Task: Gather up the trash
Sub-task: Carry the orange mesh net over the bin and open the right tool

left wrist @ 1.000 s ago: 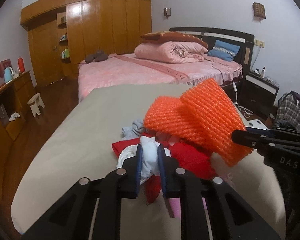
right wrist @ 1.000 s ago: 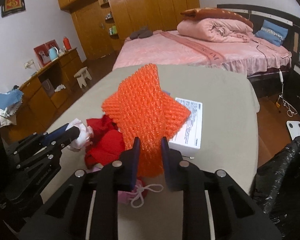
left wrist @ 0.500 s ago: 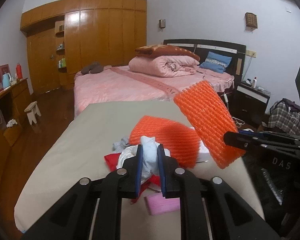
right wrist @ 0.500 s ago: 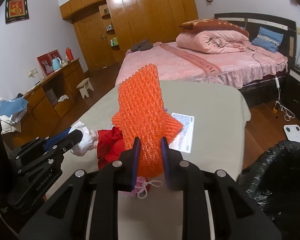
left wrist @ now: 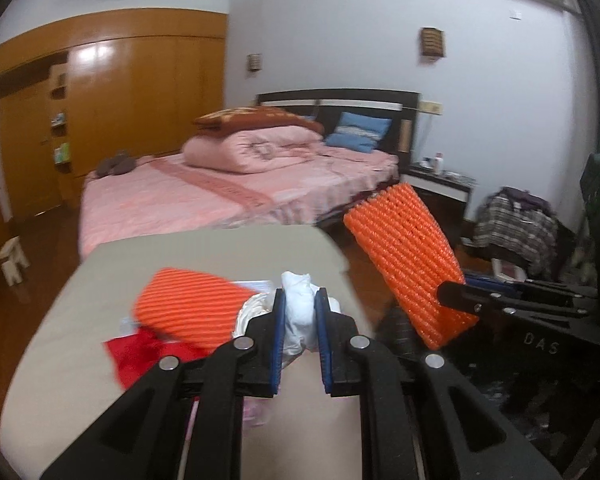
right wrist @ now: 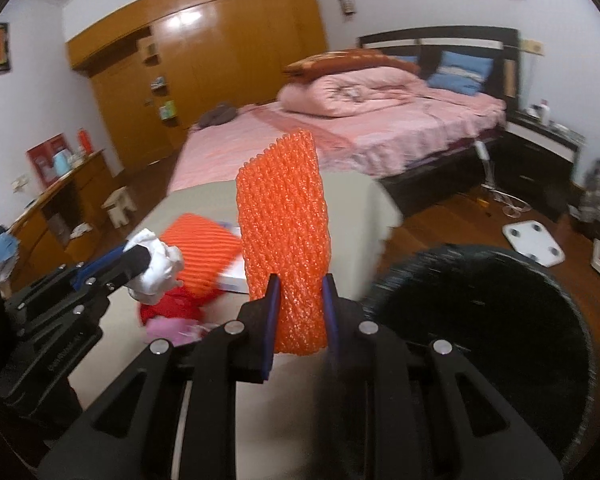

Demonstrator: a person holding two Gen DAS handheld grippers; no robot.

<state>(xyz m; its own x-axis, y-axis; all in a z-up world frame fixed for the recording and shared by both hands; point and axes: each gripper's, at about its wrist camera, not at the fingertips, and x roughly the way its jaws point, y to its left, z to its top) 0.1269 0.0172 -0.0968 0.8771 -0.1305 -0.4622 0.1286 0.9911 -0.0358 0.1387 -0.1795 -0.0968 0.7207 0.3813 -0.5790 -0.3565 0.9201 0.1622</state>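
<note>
My left gripper (left wrist: 300, 312) is shut on a crumpled white tissue wad (left wrist: 298, 312), lifted above the beige table (left wrist: 80, 312). In the right wrist view the same wad (right wrist: 158, 266) hangs at the left. My right gripper (right wrist: 299, 300) is shut on an orange foam net sleeve (right wrist: 286, 232), held upright over the table's right edge; from the left wrist view the sleeve (left wrist: 404, 256) is off to the right. A second orange foam sleeve (left wrist: 188, 310) lies on the table over red cloth (left wrist: 136, 354). A black-lined trash bin (right wrist: 480, 320) stands just right of the right gripper.
A pink item (right wrist: 168, 328) and a white box (right wrist: 232, 276) lie on the table by the red cloth. Beyond stand a pink bed (left wrist: 220, 184), a wooden wardrobe (left wrist: 112, 100) and a nightstand (right wrist: 540, 160). A white scale (right wrist: 534, 242) lies on the wooden floor.
Both grippers rose and swung right with their loads. The held orange sleeve came off the pile and now hangs past the table's right edge; the black bin has come into the right view.
</note>
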